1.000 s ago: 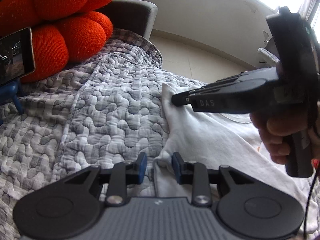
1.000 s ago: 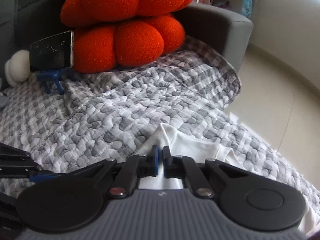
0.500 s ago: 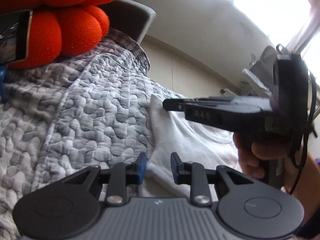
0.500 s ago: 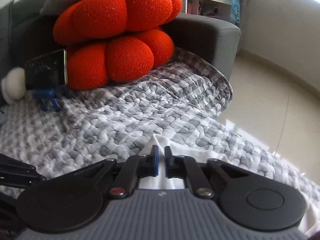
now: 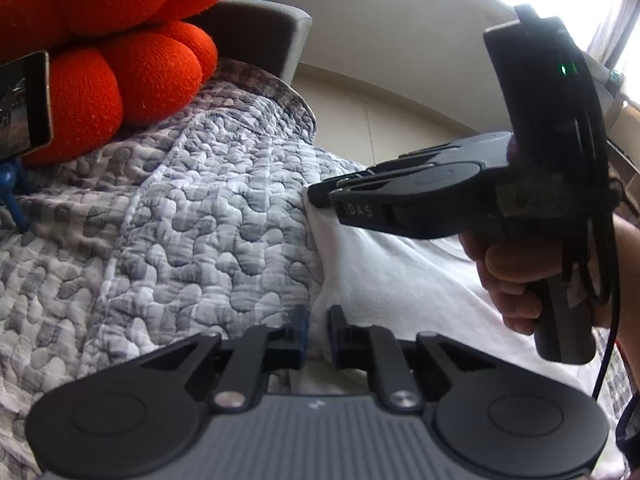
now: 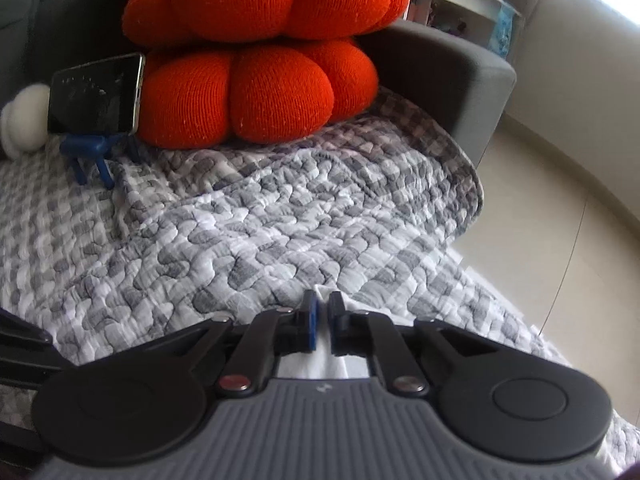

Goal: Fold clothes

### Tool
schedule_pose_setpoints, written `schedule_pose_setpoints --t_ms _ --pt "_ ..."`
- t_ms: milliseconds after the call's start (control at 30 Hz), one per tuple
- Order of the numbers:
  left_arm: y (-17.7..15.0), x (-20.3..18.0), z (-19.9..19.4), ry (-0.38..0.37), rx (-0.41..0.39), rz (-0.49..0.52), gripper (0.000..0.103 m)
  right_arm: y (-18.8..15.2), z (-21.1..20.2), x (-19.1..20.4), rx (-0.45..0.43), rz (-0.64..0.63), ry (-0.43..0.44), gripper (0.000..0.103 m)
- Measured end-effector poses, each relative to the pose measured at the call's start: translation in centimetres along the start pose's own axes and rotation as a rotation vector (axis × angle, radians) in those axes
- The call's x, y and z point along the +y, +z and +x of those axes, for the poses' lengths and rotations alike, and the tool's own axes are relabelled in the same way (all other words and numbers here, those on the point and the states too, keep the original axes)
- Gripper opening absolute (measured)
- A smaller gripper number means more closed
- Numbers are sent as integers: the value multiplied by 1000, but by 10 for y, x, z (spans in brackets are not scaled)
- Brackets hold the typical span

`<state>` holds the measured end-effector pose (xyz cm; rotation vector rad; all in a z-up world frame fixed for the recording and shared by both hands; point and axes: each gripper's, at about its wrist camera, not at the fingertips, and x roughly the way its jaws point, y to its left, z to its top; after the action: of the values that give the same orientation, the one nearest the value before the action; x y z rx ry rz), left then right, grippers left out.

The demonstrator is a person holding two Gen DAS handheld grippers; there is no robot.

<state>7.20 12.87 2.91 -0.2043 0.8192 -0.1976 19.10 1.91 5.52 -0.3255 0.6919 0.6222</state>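
Observation:
A white garment (image 5: pixel 404 280) lies on a grey quilted blanket (image 5: pixel 192 216) over a sofa. My left gripper (image 5: pixel 318 330) has its jaws narrowly apart with the garment's left edge between them. My right gripper (image 6: pixel 323 322) is shut on the garment's far corner (image 6: pixel 323 294). In the left wrist view the right gripper (image 5: pixel 320 194) is seen from the side, held by a hand, pinching that corner.
An orange knotted cushion (image 6: pixel 256 56) rests against the grey sofa arm (image 6: pixel 452 76). A phone (image 6: pixel 96 98) stands on a blue tripod (image 6: pixel 90 152) left of it. Pale floor (image 6: pixel 560 240) lies to the right beyond the blanket's edge.
The left gripper's jaws have narrowed around the garment's edge. The right gripper stays shut on the corner, and both views have shifted slightly.

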Motion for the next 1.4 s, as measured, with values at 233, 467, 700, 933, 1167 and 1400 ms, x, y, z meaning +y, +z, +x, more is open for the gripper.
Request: schedule_pose_setpoints --t_ms 233,467,700,933,1167,1400 --pt "1 -3 -1 34 -4 6 10 -4 2 1 -45 35 -16 5" --pt "1 0 0 37 -1 -10 11 -4 5 3 -56 77 -41 12" --pt "-1 0 0 37 -4 -7 14 -5 -47 -21 -162 269 -38 32" --pt "0 3 0 27 -1 -24 14 -10 -87 -17 -1 289 -125 32" --pt "-1 4 0 22 -4 -27 14 -44 -142 -4 90 388 -135 32" --pt "-2 2 -1 29 -7 -22 15 -96 -152 14 201 406 -153 32"
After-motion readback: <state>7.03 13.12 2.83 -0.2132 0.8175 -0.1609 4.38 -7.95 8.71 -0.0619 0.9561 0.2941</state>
